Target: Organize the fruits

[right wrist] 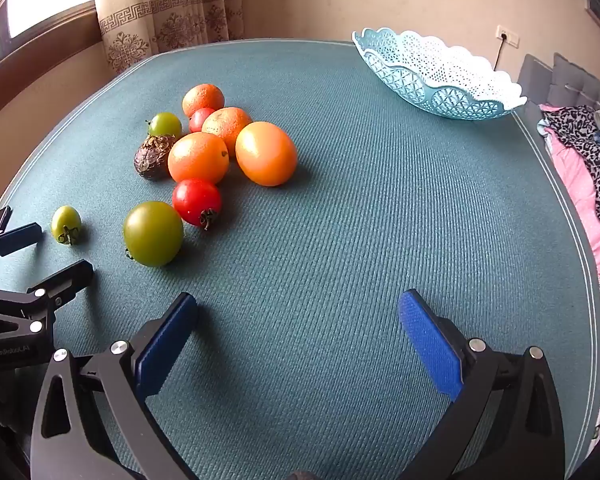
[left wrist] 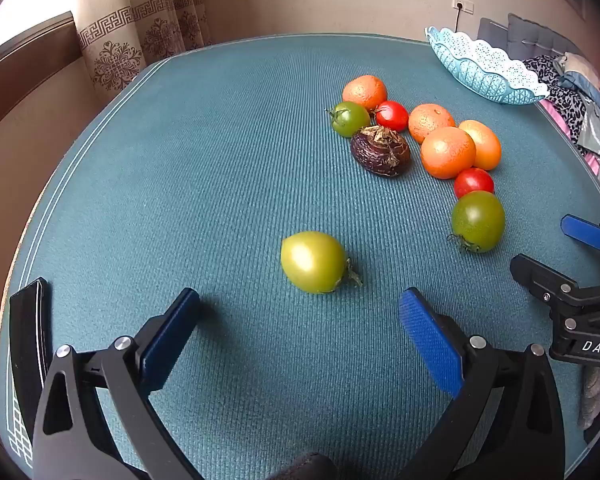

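Nearest, the left gripper (left wrist: 300,320) and right gripper (right wrist: 298,320) are held spread and empty over the teal mat (left wrist: 220,160), beyond which one yellow-green tomato (left wrist: 313,262) lies alone, then a cluster of two green tomatoes, two red tomatoes, four orange fruits and one wrinkled dark fruit (left wrist: 380,151), with the blue basket (right wrist: 436,76) unobstructed at the far right.

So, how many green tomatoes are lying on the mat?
3. One green tomato lies alone, just ahead of the left tool. A darker one sits at the near end of the cluster. A smaller one sits at its far left, beside the wrinkled dark fruit.
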The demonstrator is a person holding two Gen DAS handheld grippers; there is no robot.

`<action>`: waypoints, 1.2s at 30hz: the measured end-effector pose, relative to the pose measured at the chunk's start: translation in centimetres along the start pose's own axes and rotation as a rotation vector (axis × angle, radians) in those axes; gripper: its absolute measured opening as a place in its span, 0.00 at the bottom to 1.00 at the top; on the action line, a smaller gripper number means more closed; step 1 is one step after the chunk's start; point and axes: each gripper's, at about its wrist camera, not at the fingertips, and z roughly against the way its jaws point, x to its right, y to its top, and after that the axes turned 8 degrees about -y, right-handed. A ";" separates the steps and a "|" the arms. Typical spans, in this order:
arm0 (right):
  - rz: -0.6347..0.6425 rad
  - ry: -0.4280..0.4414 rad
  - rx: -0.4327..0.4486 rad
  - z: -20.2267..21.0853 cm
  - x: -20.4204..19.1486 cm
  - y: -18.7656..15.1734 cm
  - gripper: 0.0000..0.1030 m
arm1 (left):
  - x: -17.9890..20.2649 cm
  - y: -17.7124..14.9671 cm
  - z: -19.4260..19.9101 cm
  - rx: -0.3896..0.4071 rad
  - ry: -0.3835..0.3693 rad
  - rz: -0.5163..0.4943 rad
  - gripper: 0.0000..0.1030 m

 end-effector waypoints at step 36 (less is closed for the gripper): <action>0.001 0.000 -0.002 -0.1 0.0 0.0 0.95 | -0.3 -0.3 0.1 -0.001 -0.014 0.002 0.98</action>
